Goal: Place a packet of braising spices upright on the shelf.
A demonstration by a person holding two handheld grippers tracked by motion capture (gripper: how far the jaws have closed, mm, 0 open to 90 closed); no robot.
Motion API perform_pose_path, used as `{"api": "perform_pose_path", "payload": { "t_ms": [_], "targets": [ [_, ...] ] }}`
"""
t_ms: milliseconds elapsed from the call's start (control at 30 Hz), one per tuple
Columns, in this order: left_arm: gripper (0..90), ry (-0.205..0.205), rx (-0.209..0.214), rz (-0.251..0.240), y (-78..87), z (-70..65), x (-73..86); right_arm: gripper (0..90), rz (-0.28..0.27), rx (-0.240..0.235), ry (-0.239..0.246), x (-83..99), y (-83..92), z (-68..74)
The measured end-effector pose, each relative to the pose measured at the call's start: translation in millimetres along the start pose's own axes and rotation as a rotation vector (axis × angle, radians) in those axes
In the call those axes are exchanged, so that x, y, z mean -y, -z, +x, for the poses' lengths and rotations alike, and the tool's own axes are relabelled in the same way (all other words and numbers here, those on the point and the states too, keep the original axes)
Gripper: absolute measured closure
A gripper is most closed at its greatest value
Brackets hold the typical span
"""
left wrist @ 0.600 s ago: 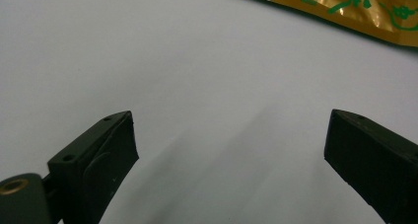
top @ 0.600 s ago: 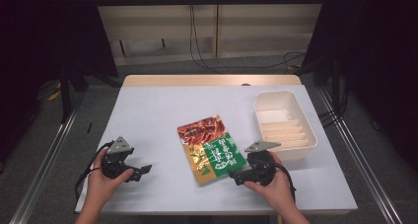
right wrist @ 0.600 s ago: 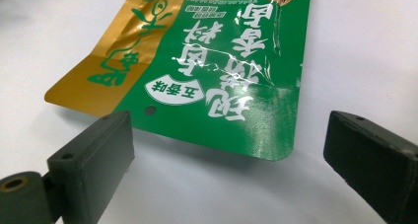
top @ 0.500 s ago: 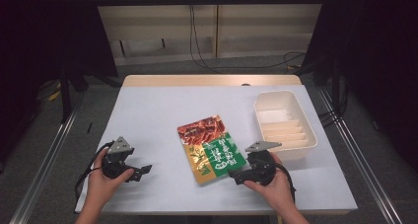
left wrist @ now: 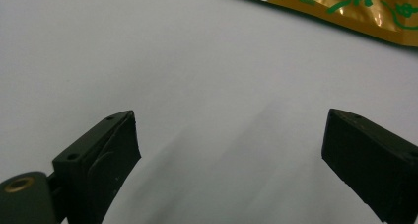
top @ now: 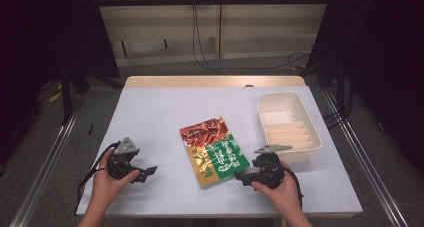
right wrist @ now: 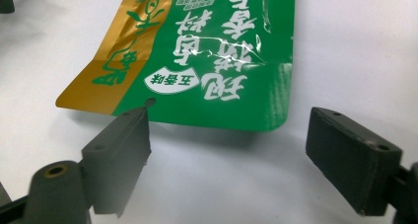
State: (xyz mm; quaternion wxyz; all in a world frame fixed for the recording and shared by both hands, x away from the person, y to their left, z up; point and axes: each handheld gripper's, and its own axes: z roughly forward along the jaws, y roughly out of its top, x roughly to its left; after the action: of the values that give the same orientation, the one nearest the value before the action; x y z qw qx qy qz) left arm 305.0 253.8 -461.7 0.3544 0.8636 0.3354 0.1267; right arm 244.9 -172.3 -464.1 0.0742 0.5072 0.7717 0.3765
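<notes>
A flat snack pouch (top: 214, 151), red at its far end and green and gold at its near end, lies on the white table (top: 165, 112). My right gripper (top: 239, 177) rests at the pouch's near right corner, jaws open wide; in the right gripper view the pouch's green edge (right wrist: 222, 71) lies just beyond the empty gap (right wrist: 226, 155). My left gripper (top: 149, 172) sits near the front left, pointing right toward the pouch, open with bare table between its jaws (left wrist: 231, 160). The pouch's gold edge (left wrist: 345, 12) shows at the top of that view.
A cream ribbed plastic tray (top: 289, 127) stands at the right of the table, just beyond my right hand. Metal rails (top: 45, 167) run along both sides of the table. Cables lie on the floor behind it.
</notes>
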Motion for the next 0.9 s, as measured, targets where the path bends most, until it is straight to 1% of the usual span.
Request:
{"api": "perform_pose_path", "payload": {
  "t_ms": [33, 67, 100, 167, 200, 233, 267, 300, 333, 367, 400, 433, 467, 500, 533, 600, 633, 700, 733, 767, 800, 833, 900],
  "targets": [
    [7.4, 0.002, -0.001, 0.003, -0.3, 0.5, -0.1, 17.7, 0.009, 0.008, -0.019, 0.7, 0.4, 0.1],
    [7.4, 0.018, 0.0, -0.007, -1.3, 0.0, -0.1, 17.7, 0.01, 0.012, -0.024, 1.4, 0.5, -0.3],
    [7.4, 0.012, -0.001, -0.004, -1.3, 0.5, -0.2, 18.4, 0.018, 0.009, -0.029, 1.8, 1.1, -0.4],
    [7.5, 0.011, -0.001, -0.001, -1.1, 0.5, -0.5, 19.6, 0.023, 0.013, -0.023, 3.1, 1.3, -1.5],
    [7.5, -0.001, -0.013, 0.008, 0.3, 0.8, -0.9, 21.0, 0.03, 0.007, -0.033, 3.8, 1.3, -1.7],
    [7.5, -0.001, -0.013, 0.008, 0.3, 0.8, -0.9, 21.0, 0.03, 0.007, -0.033, 3.8, 1.3, -1.7],
    [7.5, 0.008, -0.012, 0.005, 0.5, 0.1, -0.5, 24.2, 0.031, 0.0, -0.035, 3.9, -0.4, -0.9],
    [7.6, 0.008, -0.012, 0.005, 0.5, 0.1, -0.5, 24.2, 0.031, 0.0, -0.035, 3.9, -0.4, -0.9],
    [7.5, 0.009, -0.014, 0.005, 0.8, -0.2, -0.2, 26.7, 0.033, -0.016, -0.021, 3.1, -3.1, 1.3],
    [7.5, 0.001, -0.014, 0.011, 1.7, 0.0, 0.3, 27.2, 0.035, -0.023, -0.023, 2.4, -4.4, 3.0],
    [7.5, 0.0, -0.013, 0.006, 1.5, 0.0, 0.5, 28.2, 0.032, -0.033, -0.012, 1.8, -6.0, 4.2],
    [7.5, 0.0, -0.013, 0.006, 1.5, 0.0, 0.5, 28.2, 0.032, -0.033, -0.012, 1.8, -6.0, 4.2],
    [7.5, 0.009, -0.019, -0.003, 1.0, -0.9, 0.8, 29.9, 0.032, -0.041, -0.01, 1.0, -7.0, 5.6],
    [7.5, 0.004, -0.022, 0.0, 1.1, -0.8, 0.9, 31.0, 0.029, -0.05, -0.011, 0.0, -7.9, 7.1],
    [7.6, -0.008, -0.026, 0.019, 1.6, -0.5, 0.7, 33.0, 0.023, -0.06, -0.01, -2.2, -9.2, 9.1],
    [7.6, -0.004, -0.023, 0.02, 1.2, -0.9, 0.9, 33.1, 0.017, -0.067, -0.011, -3.4, -10.2, 9.6],
    [7.8, -0.003, -0.024, 0.021, 0.8, -1.3, 1.1, 33.1, 0.013, -0.073, -0.028, -4.5, -10.3, 11.2],
    [7.9, -0.003, -0.024, 0.024, 0.3, -1.6, 1.3, 32.7, 0.002, -0.075, -0.028, -6.4, -11.1, 12.4],
    [7.9, -0.008, -0.025, 0.023, 0.0, -1.4, 1.5, 32.6, -0.011, -0.078, -0.047, -7.7, -11.6, 13.3],
    [7.9, -0.013, -0.03, 0.024, -0.1, -1.4, 1.6, 32.6, -0.011, -0.078, -0.047, -7.7, -11.6, 13.3],
    [7.9, -0.013, -0.029, 0.032, 0.1, -1.5, 1.7, 30.8, -0.016, -0.079, -0.063, -8.6, -12.4, 13.0],
    [7.9, -0.02, -0.03, 0.039, 0.2, -1.2, 1.8, 30.8, -0.016, -0.079, -0.063, -8.6, -12.4, 13.0],
    [8.0, -0.022, -0.034, 0.042, -0.4, -1.5, 1.9, 28.6, -0.014, -0.083, -0.085, -9.4, -14.3, 13.1]
  ]
}}
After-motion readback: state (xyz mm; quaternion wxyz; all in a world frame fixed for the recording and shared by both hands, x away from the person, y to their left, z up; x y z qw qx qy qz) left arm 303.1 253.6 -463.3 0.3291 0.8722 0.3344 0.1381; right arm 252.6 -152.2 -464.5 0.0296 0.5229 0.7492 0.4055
